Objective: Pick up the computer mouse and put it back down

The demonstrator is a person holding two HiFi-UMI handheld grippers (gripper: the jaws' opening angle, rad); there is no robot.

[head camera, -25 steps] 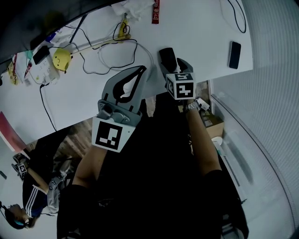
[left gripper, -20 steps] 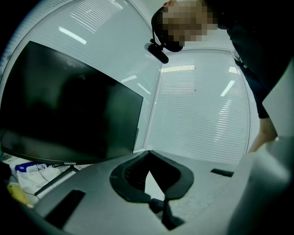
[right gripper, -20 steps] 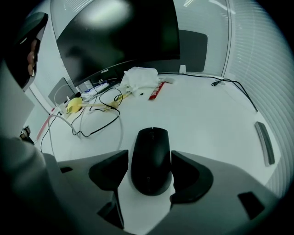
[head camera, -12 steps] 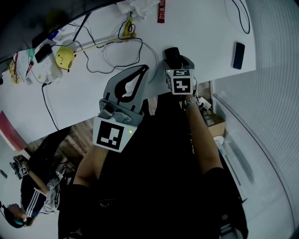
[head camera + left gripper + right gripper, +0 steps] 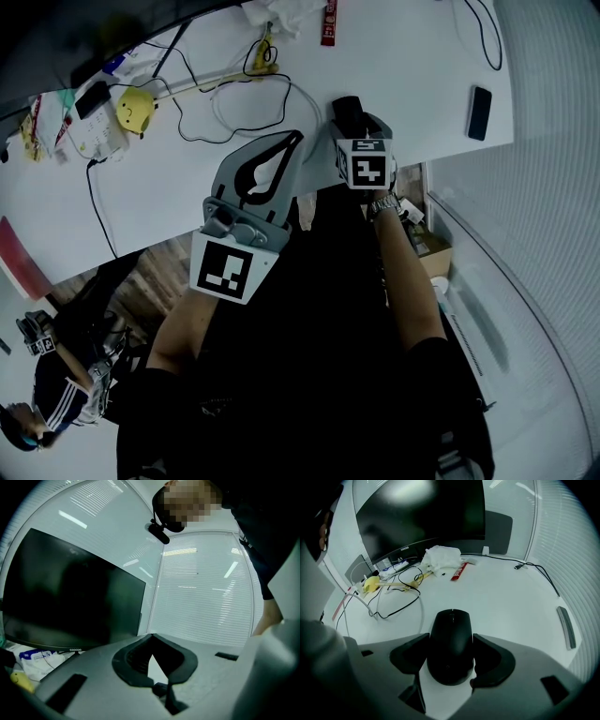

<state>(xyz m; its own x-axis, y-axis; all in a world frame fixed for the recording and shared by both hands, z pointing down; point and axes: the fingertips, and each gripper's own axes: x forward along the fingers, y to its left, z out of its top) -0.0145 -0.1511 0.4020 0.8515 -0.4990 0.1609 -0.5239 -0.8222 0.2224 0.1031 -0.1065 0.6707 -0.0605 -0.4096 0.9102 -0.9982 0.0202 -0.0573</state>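
Far left on the white desk I've got a yellow gadget and a tangle of cables, none of it my business. My left gripper hangs over the desk's near edge with its jaws tip to tip and nothing between them. I'll leave it there. The work is on the right: the right gripper has its jaws pressed against both flanks of the black computer mouse, which sits near the front edge of the desk. I can't tell whether it's off the surface yet. For a clean lift I'd go straight up, wrist level, grip squeeze steady so the smooth shell doesn't slide forward, then lower flat and open only once it rests. The phone further right is well apart, no worry
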